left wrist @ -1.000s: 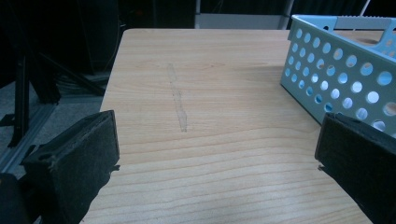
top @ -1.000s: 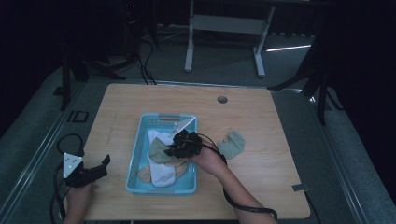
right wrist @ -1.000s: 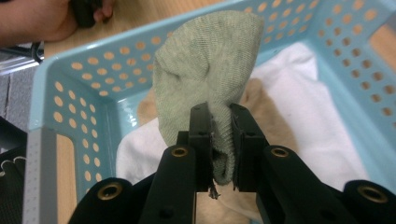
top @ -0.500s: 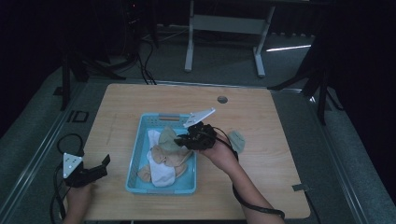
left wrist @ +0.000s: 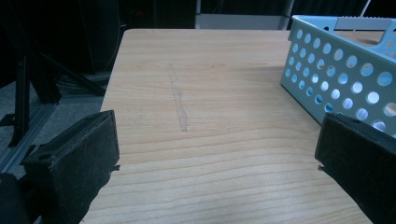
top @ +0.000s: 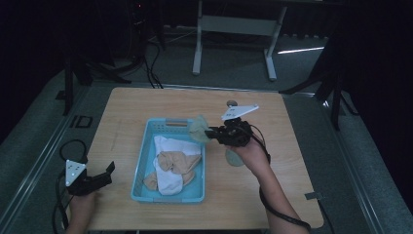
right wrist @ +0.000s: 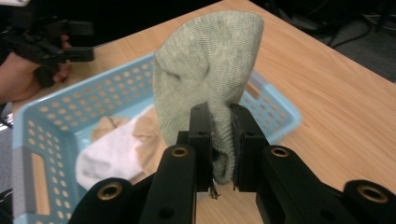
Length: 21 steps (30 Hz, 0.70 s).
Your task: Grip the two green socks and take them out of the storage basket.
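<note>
My left gripper (top: 92,179) rests at the near left corner of the worktop (top: 146,105), its jaws standing wide apart with nothing between them. In the left gripper view the pads (left wrist: 79,161) frame bare wood, marked by a faint pale streak (left wrist: 180,109), and the perforated wall of the basket (left wrist: 336,74) rises just to the right of them.

The light blue basket (top: 168,126) sits left of centre on the worktop, well apart from my left gripper. A white sock (top: 171,146) and a tan sock (top: 179,161) lie tangled together inside it.

My right gripper (top: 214,132) hangs above the worktop just past the basket's far right corner. Its jaws are clamped together on the pale green sock (right wrist: 205,79), which is pinched near its lower end and stands up from the pads in a rounded hump. In the high view that green sock (top: 198,128) hangs over the basket's right rim, clear of the socks inside.

A second greenish sock (top: 233,157) lies flat on the worktop right of the basket, beneath my right hand (top: 251,151). A small dark round fitting (top: 232,103) sits in the worktop near its far edge. Nothing stands between the held sock and the second sock.
</note>
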Tool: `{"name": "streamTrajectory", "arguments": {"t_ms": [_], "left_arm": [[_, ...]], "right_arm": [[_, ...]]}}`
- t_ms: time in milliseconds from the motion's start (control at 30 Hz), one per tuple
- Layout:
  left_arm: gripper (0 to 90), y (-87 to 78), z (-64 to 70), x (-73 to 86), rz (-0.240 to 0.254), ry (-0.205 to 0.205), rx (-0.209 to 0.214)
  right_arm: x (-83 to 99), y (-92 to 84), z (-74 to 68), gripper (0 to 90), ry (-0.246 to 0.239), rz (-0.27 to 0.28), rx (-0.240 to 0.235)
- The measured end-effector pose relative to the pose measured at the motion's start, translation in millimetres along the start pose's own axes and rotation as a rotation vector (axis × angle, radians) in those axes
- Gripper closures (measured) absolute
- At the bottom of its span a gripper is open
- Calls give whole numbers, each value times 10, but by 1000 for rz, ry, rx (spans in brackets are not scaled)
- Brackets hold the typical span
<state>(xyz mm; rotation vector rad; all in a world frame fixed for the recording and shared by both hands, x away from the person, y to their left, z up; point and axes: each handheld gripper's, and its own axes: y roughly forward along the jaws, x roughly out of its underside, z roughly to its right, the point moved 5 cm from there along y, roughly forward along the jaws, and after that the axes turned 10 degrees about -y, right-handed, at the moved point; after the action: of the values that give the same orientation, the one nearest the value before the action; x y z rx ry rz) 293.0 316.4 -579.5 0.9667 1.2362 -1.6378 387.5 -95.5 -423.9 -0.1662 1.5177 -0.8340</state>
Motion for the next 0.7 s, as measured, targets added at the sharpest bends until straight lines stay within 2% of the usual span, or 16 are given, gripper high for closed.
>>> {"name": "streamTrajectory", "arguments": {"t_ms": [33,167,333,433,467,533,600,667,700], "left_arm": [[0,0,0,0,-1,1,0],[0,-1,-1,0,-1,1,-2],[0,0,0,1,-1,-1,-2],[0,0,0,1,-1,-1,-3],[0,0,0,1,-1,0,-3],[0,1,1,1,-1,-1,-3],[0,1,2,1,-1,0,-4],[0,2,3,1,1,0,-4],[0,2,2,1,0,1,-5]], "right_arm": [[53,-70,73,807,18,7,30],[133,-169,168,807,44,16,67],[352,-372,366,807,94,17,146],[428,-434,425,807,115,18,164],[518,-505,490,807,138,19,194],[564,-535,519,807,145,17,208],[722,-611,598,807,164,-2,260],[758,-631,616,807,169,-2,272],[856,-685,666,807,193,-1,290]]}}
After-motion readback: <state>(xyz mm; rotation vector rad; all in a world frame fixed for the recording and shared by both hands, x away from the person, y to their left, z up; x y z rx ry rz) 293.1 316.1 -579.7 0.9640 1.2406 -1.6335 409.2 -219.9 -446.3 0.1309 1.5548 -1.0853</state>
